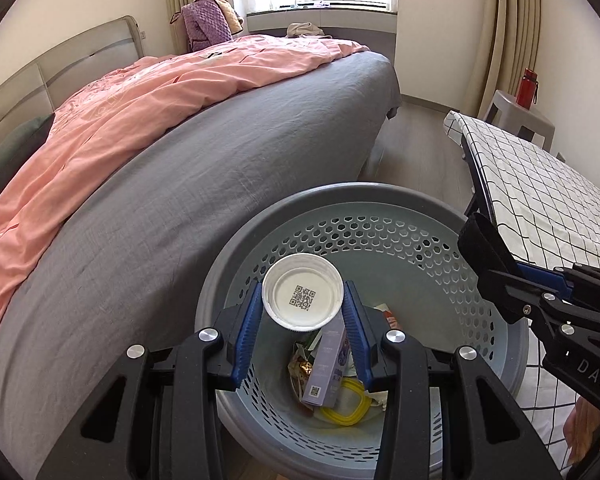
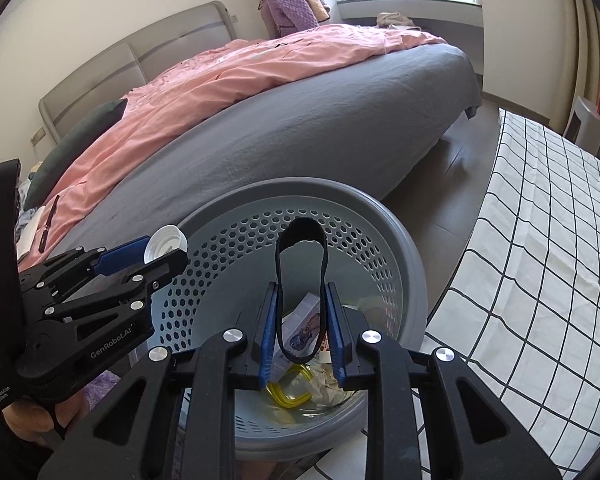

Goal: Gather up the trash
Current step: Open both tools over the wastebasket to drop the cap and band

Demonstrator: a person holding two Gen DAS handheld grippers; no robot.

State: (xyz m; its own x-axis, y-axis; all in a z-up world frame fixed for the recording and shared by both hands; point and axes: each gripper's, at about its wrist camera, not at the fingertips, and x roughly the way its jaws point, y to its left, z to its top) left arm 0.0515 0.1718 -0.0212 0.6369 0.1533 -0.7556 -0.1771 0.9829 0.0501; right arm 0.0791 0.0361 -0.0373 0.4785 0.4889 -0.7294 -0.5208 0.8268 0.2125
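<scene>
The left gripper [image 1: 303, 320] is hanging over the open mouth of a grey perforated basket [image 1: 380, 236], and its blue fingers [image 1: 247, 332] are pressing on both sides of a white cup [image 1: 302, 290]. The cup is lying on its side with its base, printed with a square code, facing the camera. From the right wrist view the same cup [image 2: 165, 245] is showing at about ten o'clock, over the basket's near-left rim.

The right gripper [image 2: 302, 322] is sitting over the same basket [image 2: 404, 256], at about three o'clock of the left one. Its fingers [image 2: 269, 328] are standing narrow, with a black elastic band [image 2: 301, 229] looping up from between them. The band's two strands are running along the inner faces of the pads; whether the pads are actually squeezing it cannot be told.

Down in the basket, trash is lying in a heap: a pale purple carton [image 1: 327, 364] leaning upright, a yellow ring [image 1: 346, 408] at about five o'clock of it, and crumpled wrappers [image 1: 300, 364] to its left.

A bed with a grey sheet [image 1: 204, 208] and a pink duvet [image 1: 148, 92] is filling the left side behind the basket. A bench draped in a white checked cloth [image 1: 540, 184] is standing at two o'clock, and a red bottle [image 1: 527, 87] is standing on a stool beyond it.
</scene>
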